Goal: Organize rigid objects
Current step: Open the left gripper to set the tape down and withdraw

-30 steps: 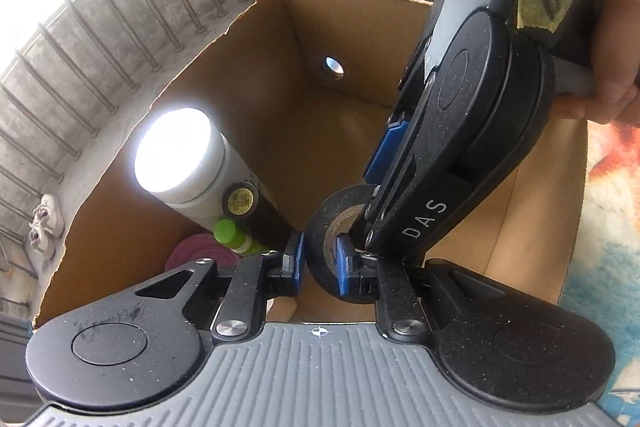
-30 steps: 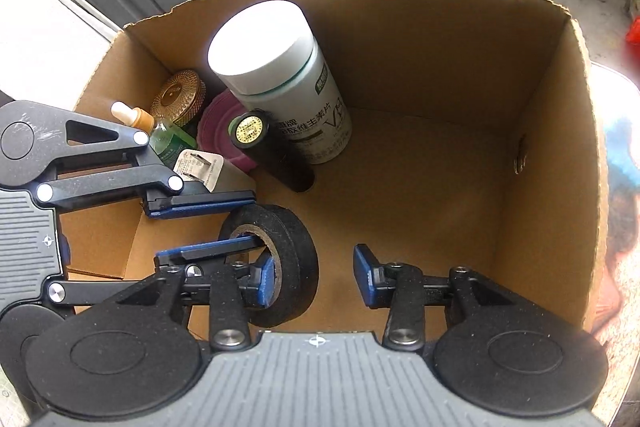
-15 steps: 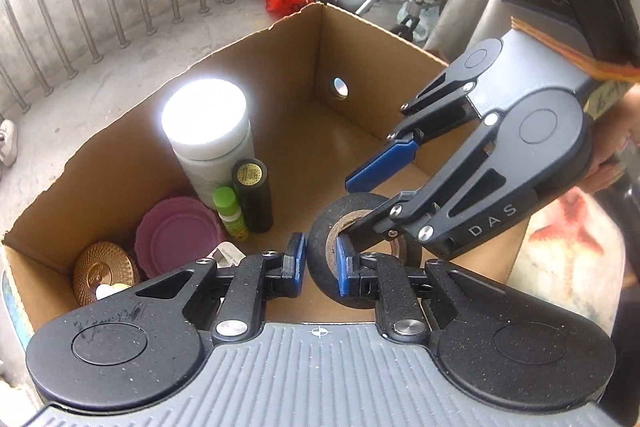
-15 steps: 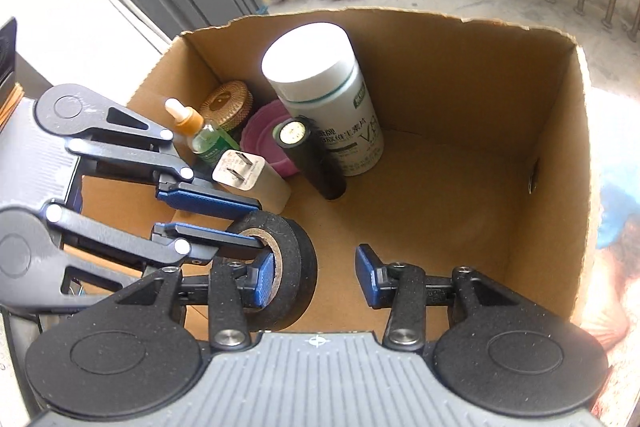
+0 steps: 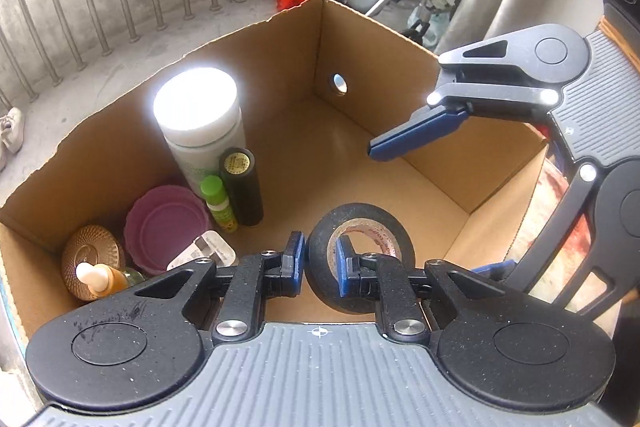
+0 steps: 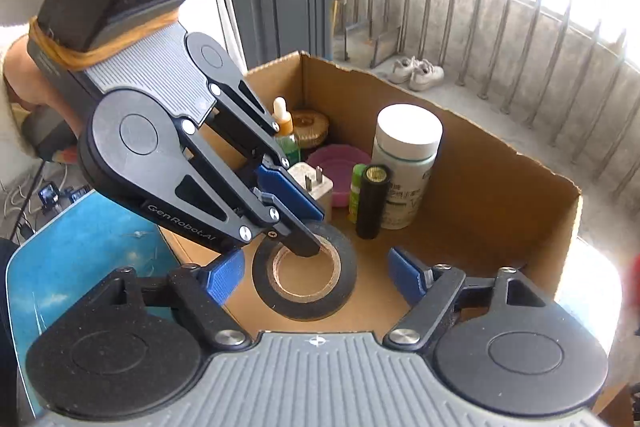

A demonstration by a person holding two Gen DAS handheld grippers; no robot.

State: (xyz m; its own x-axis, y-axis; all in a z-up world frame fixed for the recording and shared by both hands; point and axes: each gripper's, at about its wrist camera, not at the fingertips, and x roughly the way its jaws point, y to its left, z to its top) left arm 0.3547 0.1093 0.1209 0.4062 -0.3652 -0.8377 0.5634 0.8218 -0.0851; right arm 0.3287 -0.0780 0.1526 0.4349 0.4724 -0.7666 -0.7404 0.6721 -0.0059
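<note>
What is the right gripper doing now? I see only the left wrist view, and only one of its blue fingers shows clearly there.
Observer: The right gripper is open; its jaws have just been opening. The tape roll shows between them, but neither pad touches it.
Operator: And the white thing beside the pink dish? My gripper half hides it.
Observer: It is a white charger, standing with its two prongs up.

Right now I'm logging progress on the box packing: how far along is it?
Done: white bottle, black cylinder and pink dish stand in the cardboard box. In hand: left gripper pinches the black tape roll's wall; right gripper has just opened, empty. Left: releasing the roll.
</note>
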